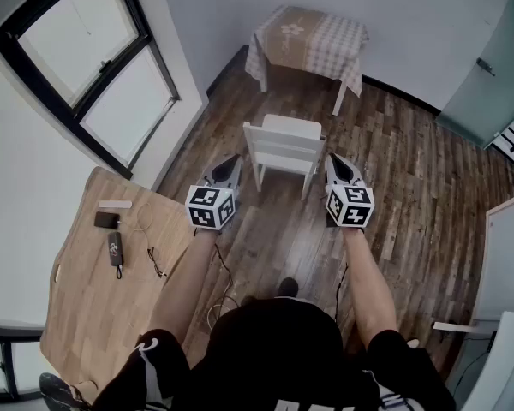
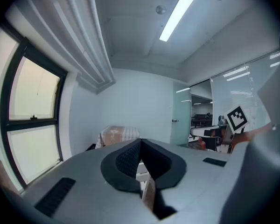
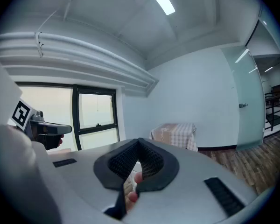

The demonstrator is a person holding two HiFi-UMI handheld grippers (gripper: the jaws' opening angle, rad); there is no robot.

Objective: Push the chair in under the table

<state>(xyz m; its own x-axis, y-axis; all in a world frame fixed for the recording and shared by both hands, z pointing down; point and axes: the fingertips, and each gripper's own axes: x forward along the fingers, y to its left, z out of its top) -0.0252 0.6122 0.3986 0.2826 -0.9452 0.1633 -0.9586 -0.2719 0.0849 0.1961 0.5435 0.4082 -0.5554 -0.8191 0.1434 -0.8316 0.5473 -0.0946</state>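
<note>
**A:** Head view first: which step am I on?

**B:** You're at the start of the push. The chair (image 1: 283,148) stands out on the floor, well apart from the table (image 1: 308,37) at its 12 o'clock. Your left tongs (image 1: 233,163) sit at the chair's 8 o'clock and your right tongs (image 1: 335,163) at its 4 o'clock. Each is just beside the backrest, and I can't tell whether either touches it

**A:** And the next move?

**B:** I'd say get both tips onto the backrest, then push evenly toward 12 o'clock so the chair doesn't swing round

**A:** Left gripper view?

**B:** Your left tongs (image 2: 141,161) are closed right up with nothing pinched. A bit of white chair (image 2: 141,171) peeks out at their 6 o'clock, and the table (image 2: 117,135) is far off at 11 o'clock

**A:** Right gripper view?

**B:** It's the same here: your right tongs (image 3: 138,161) are pressed together and empty, with the table (image 3: 175,133) beyond at 1 o'clock
</note>
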